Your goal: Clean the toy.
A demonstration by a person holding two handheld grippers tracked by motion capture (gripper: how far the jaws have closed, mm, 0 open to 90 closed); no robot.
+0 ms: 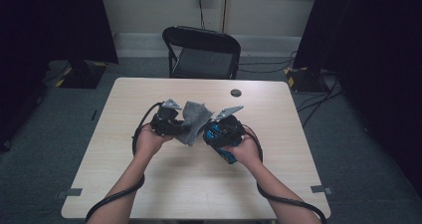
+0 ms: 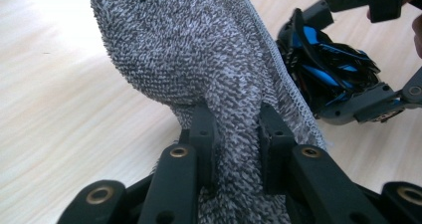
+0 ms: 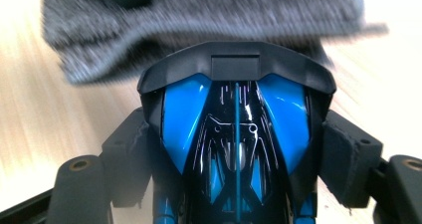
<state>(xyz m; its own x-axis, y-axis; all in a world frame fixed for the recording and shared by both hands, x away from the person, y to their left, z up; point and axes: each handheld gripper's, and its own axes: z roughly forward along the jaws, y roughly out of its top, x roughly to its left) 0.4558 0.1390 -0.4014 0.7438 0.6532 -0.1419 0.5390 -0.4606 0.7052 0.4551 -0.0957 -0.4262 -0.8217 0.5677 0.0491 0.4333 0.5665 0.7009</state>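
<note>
The pale wood-grain surface (image 1: 199, 184) stands on grey carpet, with a black folding chair (image 1: 203, 52) pushed near its far edge and a small dark round disc (image 1: 236, 92) lying near that edge. Dark curtains hang at both sides of the room, cables run across the floor on the right, and a wall socket sits above the chair with a cord hanging from it.

The person's forearms come in from the near side and meet over the middle of the surface, hands close together. The left gripper (image 1: 166, 122) is held with its jaws pointing toward the right hand; the right gripper (image 1: 226, 129) is tilted inward toward it. A black cable trails from each back along the forearm.

A grey terry cloth (image 1: 191, 120) hangs between the two grippers, lifted off the surface. In the left gripper view the jaws are clamped on a bunched fold of the cloth (image 2: 219, 84), which stands up above them with its stitched edge running down the right side. In the right gripper view the jaws press on the sides of a glossy black and blue toy car (image 3: 236, 144), nose toward the cloth (image 3: 199, 20), which lies just beyond it, blurred. The left gripper view shows the car (image 2: 328, 69) just beside the cloth.
</note>
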